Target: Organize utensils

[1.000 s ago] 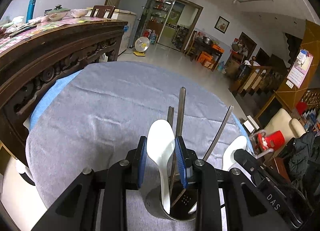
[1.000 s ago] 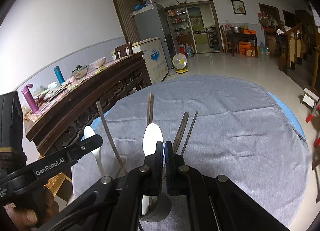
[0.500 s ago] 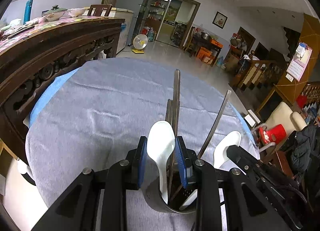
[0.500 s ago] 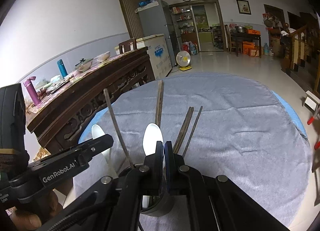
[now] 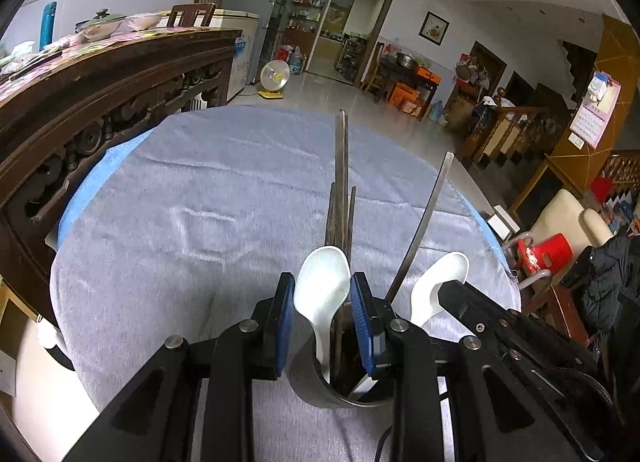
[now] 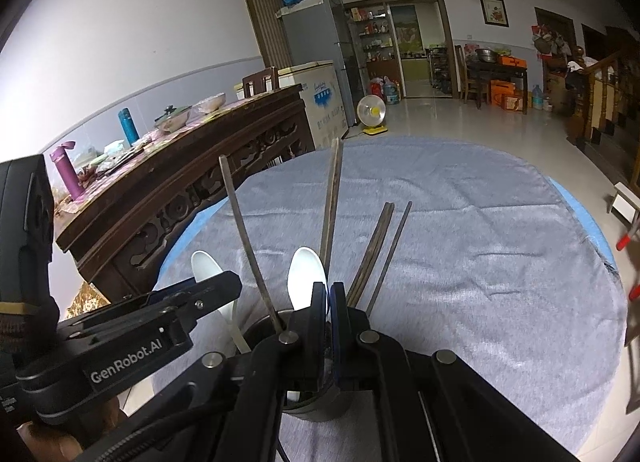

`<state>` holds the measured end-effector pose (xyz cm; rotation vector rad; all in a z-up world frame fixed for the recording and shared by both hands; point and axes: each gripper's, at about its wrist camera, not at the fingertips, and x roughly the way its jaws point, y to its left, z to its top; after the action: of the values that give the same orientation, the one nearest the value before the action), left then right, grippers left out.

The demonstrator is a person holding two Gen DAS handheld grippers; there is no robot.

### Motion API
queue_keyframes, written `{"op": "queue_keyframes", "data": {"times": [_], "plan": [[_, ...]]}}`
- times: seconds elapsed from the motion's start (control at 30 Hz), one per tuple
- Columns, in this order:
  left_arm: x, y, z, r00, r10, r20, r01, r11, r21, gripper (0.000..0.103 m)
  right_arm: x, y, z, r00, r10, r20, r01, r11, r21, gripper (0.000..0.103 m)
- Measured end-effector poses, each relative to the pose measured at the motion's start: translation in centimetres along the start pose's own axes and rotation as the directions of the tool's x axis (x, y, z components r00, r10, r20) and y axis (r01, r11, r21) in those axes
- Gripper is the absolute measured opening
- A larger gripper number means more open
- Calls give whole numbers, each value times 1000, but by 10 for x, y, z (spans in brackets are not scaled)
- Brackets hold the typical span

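Since a second ago the tall pair of dark wooden chopsticks (image 5: 341, 182) has risen in both views; its tips now stand past the far edge of the round table covered with a grey cloth (image 5: 200, 202), and the thin flat steel handle (image 5: 428, 218) beside it also reaches higher. The carved dark wooden sideboard (image 5: 100, 82) stands just beyond the table on the left. The left gripper (image 5: 324, 322) hangs over the near part of the cloth. Its blue pads (image 5: 285, 322) are set apart on either side of a white plastic spoon (image 5: 322, 282), whose bowl fills the gap between them; whether they press on it cannot be told. The right gripper (image 6: 329, 302) has its jaws drawn together to a narrow slit, and what lies in that slit is hidden. Under both grippers the round grey metal utensil holder (image 5: 308, 390) stands on the cloth and holds all the utensils. A shorter bundle of dark chopsticks (image 6: 376, 246) leans to the right from it. A second white plastic spoon (image 5: 440, 282) leans out on the right-gripper side, near that gripper's finger.
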<state>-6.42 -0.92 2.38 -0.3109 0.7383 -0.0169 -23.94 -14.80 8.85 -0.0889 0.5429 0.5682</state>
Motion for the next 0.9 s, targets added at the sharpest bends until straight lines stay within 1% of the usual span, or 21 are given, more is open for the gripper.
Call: {"op": "queue_keyframes", "data": {"times": [0.63, 0.7, 0.73, 0.77, 0.8, 0.83, 0.87, 0.9], "plan": [[-8, -3, -3, 1000, -8, -31, 9, 1000, 13, 30, 0, -3, -5, 1000, 2, -16, -1, 1000, 12, 4], [-13, -1, -1, 1000, -11, -25, 12, 1000, 8, 32, 0, -3, -4, 1000, 3, -20, -3, 1000, 13, 5], [-15, 0, 0, 1000, -13, -23, 13, 1000, 3, 36, 0, -3, -5, 1000, 4, -24, -4, 1000, 13, 5], [-17, 1, 1, 1000, -15, -22, 15, 1000, -2, 41, 0, -4, -5, 1000, 4, -24, -3, 1000, 15, 6], [-20, 3, 2, 1000, -15, -18, 15, 1000, -7, 44, -1, -4, -5, 1000, 3, -24, -2, 1000, 16, 7], [-22, 5, 2, 1000, -13, -11, 13, 1000, -13, 49, -1, -4, -5, 1000, 3, -27, -3, 1000, 16, 11], [-25, 7, 3, 1000, -10, -4, 10, 1000, -19, 50, -1, -5, -5, 1000, 3, -30, -3, 1000, 16, 19], [-27, 9, 4, 1000, -7, 1, 7, 1000, -24, 51, -1, -5, -5, 1000, 2, -28, -2, 1000, 17, 23]]}}
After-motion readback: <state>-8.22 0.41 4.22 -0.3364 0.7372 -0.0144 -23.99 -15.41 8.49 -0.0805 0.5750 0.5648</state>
